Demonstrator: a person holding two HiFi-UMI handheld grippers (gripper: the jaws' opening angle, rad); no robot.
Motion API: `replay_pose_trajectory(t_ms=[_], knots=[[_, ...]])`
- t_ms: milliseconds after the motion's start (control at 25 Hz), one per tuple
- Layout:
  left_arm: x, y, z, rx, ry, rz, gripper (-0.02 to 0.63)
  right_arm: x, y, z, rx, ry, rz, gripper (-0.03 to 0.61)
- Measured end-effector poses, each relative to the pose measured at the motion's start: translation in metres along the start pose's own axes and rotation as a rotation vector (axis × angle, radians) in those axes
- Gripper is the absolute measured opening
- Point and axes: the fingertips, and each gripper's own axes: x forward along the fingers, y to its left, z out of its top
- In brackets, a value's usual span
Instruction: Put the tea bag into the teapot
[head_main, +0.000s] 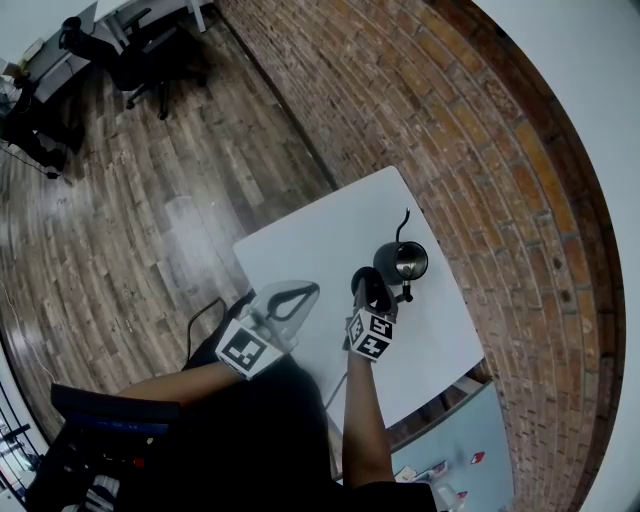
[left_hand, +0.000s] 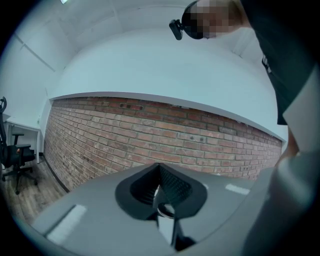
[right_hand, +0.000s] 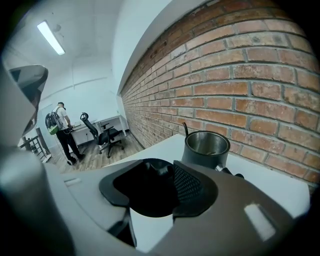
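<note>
A black teapot (head_main: 402, 262) stands open-topped on the white table (head_main: 300, 240) near the brick wall; in the right gripper view the teapot (right_hand: 206, 147) shows a bare metal inside. My right gripper (head_main: 365, 290) hovers just left of it, and my right gripper (right_hand: 167, 182) is shut on a black lump that looks like the teapot lid (right_hand: 151, 169). My left gripper (head_main: 305, 291) hangs over the table's near edge, tilted up at the wall. My left gripper (left_hand: 159, 192) is shut, with a thin white sliver, apparently the tea bag (left_hand: 156, 189), pinched between its pads.
A brick wall (head_main: 450, 120) runs along the table's far side. The table's edges drop to a wooden floor (head_main: 150, 200). Black office chairs (right_hand: 107, 135) and a person with a backpack (right_hand: 62, 127) are far off. A cable (head_main: 200, 315) hangs at the near edge.
</note>
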Motion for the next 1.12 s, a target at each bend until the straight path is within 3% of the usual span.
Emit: replay_pose_trajectory(t_ms=[320,640,1120], knots=[[-0.002,0.002,-0.003,0.014,0.014,0.001,-0.001,0.009,0.002,-0.02,0.154,0.016,0.044,0.186],[-0.011,0.014,-0.001,0.043,0.014,0.036,0.0,0.017,0.022,-0.027,0.231,-0.013,0.152,0.186],[-0.029,0.037,0.0,0.035,0.026,0.086,-0.001,0.04,0.057,-0.078,0.427,0.101,0.258,0.186]])
